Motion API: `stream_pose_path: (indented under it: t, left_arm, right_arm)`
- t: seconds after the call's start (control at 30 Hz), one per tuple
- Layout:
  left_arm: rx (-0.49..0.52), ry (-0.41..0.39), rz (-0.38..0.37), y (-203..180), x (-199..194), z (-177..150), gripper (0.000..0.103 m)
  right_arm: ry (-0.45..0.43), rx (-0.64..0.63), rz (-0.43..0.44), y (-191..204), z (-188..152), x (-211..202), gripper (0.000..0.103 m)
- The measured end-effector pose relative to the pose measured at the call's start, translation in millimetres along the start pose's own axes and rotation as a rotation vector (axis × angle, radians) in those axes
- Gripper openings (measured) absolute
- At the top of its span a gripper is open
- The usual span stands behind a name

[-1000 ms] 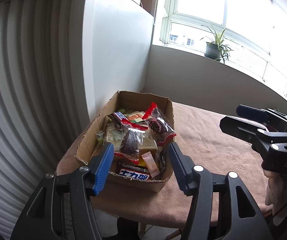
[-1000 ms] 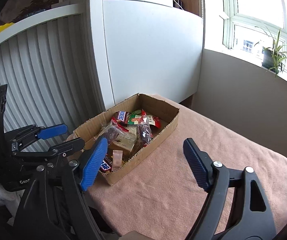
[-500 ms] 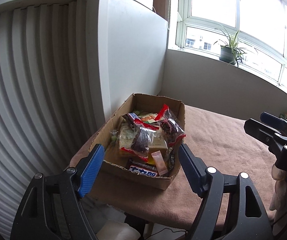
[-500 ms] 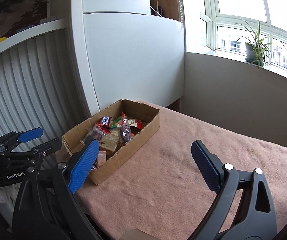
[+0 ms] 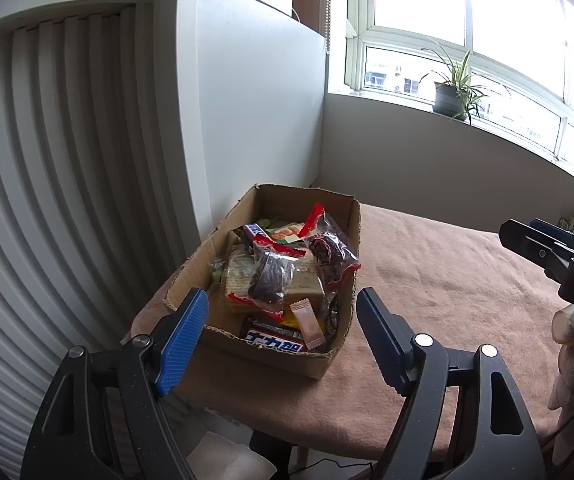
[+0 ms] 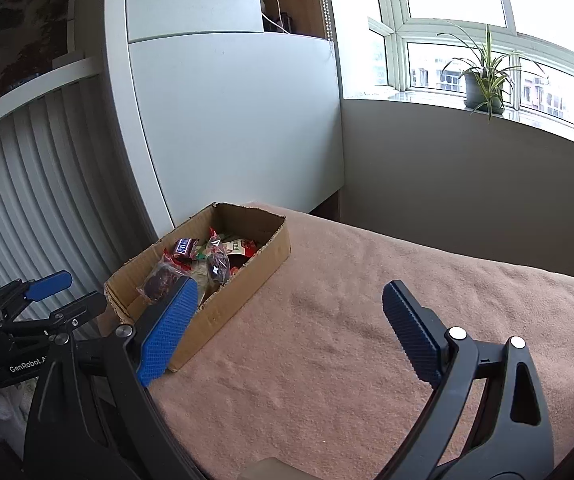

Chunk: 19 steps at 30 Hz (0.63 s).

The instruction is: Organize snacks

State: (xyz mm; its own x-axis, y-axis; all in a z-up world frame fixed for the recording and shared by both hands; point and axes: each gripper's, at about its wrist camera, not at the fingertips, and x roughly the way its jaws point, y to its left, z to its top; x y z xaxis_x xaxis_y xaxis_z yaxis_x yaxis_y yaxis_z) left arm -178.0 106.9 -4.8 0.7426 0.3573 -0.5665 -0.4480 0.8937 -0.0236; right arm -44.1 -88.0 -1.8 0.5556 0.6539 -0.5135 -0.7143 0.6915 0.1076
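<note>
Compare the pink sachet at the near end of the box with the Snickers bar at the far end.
The pink sachet is pale, slim and plain; the Snickers bar is dark brown with a printed blue logo. The sachet leans by the near wall of the cardboard box, above a blue-lettered bar; the Snickers bar lies further back, on the pile. Both are sealed and untouched.

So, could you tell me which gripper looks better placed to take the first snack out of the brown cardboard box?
Left, probably: the left gripper, open and empty, faces the brown cardboard box; the right gripper hangs over bare pink cloth.
</note>
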Motion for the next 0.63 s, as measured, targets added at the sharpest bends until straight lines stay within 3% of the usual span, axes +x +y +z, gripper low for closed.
stream_pose_path:
  t: [0.63]
  left_arm:
    - [0.030,-0.022,-0.002,-6.9,-1.5,-2.2,0.077]
  right_arm:
    - [0.021,-0.032,-0.015,4.9,-4.8,4.4,0.095]
